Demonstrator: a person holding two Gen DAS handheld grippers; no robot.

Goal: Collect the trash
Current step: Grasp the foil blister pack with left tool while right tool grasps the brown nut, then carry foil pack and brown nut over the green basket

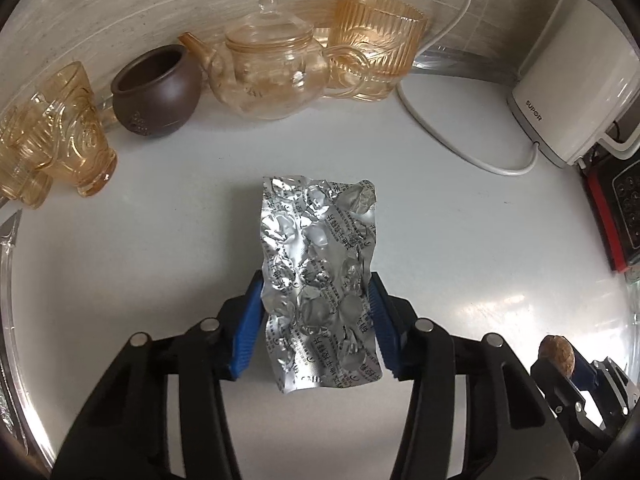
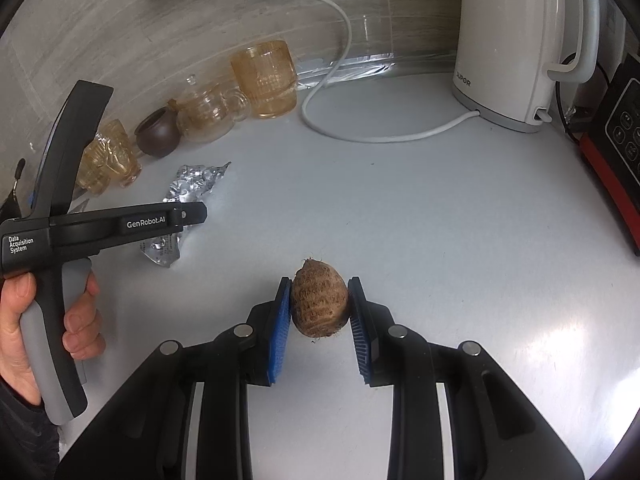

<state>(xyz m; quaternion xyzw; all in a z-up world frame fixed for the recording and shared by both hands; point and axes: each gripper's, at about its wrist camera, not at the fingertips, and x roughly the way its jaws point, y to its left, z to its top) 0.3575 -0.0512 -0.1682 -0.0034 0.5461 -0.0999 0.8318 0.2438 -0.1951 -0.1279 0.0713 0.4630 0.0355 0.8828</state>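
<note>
A crumpled silver foil blister pack (image 1: pixel 320 248) lies lengthwise between the blue pads of my left gripper (image 1: pixel 316 286). Both pads touch its long edges, so the gripper is shut on it. From the right wrist view the same pack (image 2: pixel 196 180) sticks out past the left gripper (image 2: pixel 188 220), low over the white counter (image 2: pixel 400 220). My right gripper (image 2: pixel 318 304) is shut on a brown hairy taro root (image 2: pixel 319 300), pinched at its sides. The root (image 1: pixel 556 354) also shows at the lower right of the left wrist view.
Along the back wall stand amber glass cups (image 1: pixel 68 136), a brown clay pot (image 1: pixel 156 92), a glass teapot (image 1: pixel 268 72) and an amber ribbed glass (image 1: pixel 376 44). A white kettle (image 2: pixel 516 40) with its cable (image 2: pixel 360 136) and a red-black appliance (image 2: pixel 616 140) stand at the right. A person's hand (image 2: pixel 24 320) grips the left handle.
</note>
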